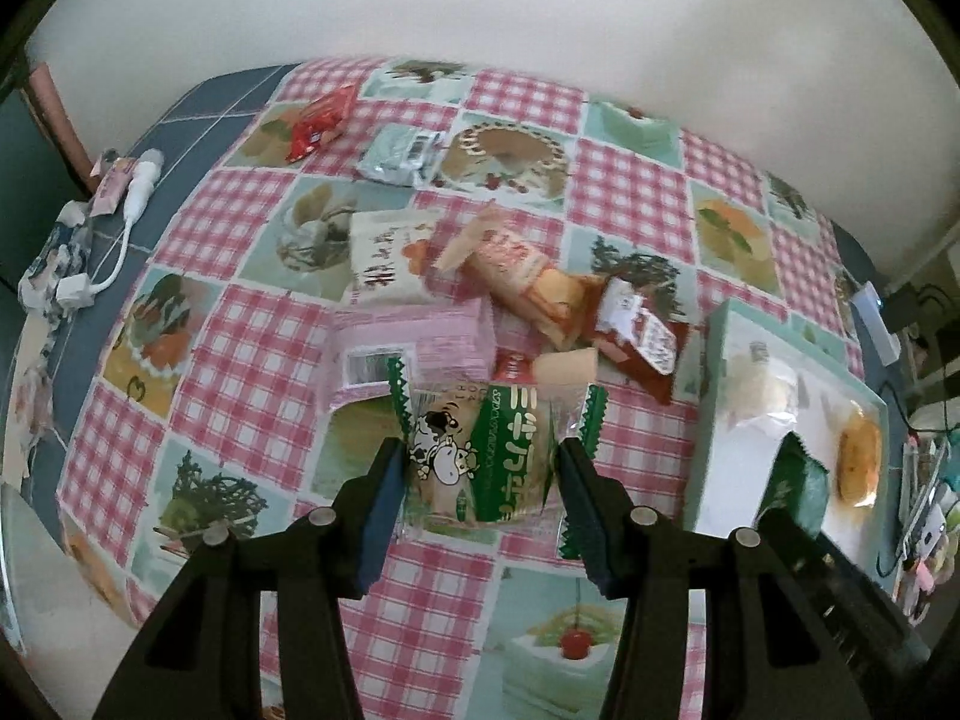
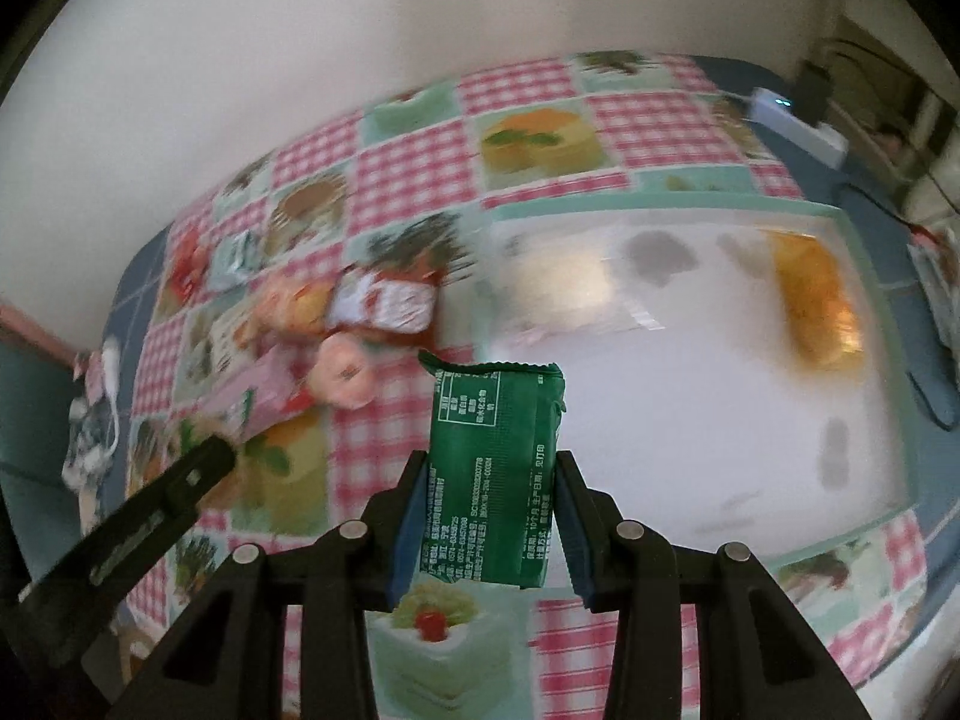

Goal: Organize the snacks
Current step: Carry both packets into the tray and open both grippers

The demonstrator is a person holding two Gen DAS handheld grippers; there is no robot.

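Observation:
My left gripper [image 1: 480, 450] is shut on a clear snack packet [image 1: 462, 456] with a cow picture and a green band, held above the checked tablecloth [image 1: 240, 360]. My right gripper [image 2: 492, 462] is shut on a dark green packet [image 2: 495, 480], upright over the near left edge of a white tray with a mint rim [image 2: 660, 204]. In the tray lie an orange cake packet [image 2: 816, 306] and a pale packet [image 1: 762, 396]. A pile of snacks sits mid-table: a pink box [image 1: 420, 336], an orange biscuit pack [image 1: 528, 282], red sachets [image 1: 636, 330] and a white packet [image 1: 390, 258].
A red packet [image 1: 318, 120] and a grey-green packet [image 1: 396, 156] lie at the far side near the wall. A white cable with adapter [image 1: 138, 192] lies on the blue cloth at the left edge. A white power strip [image 2: 798, 126] sits beyond the tray.

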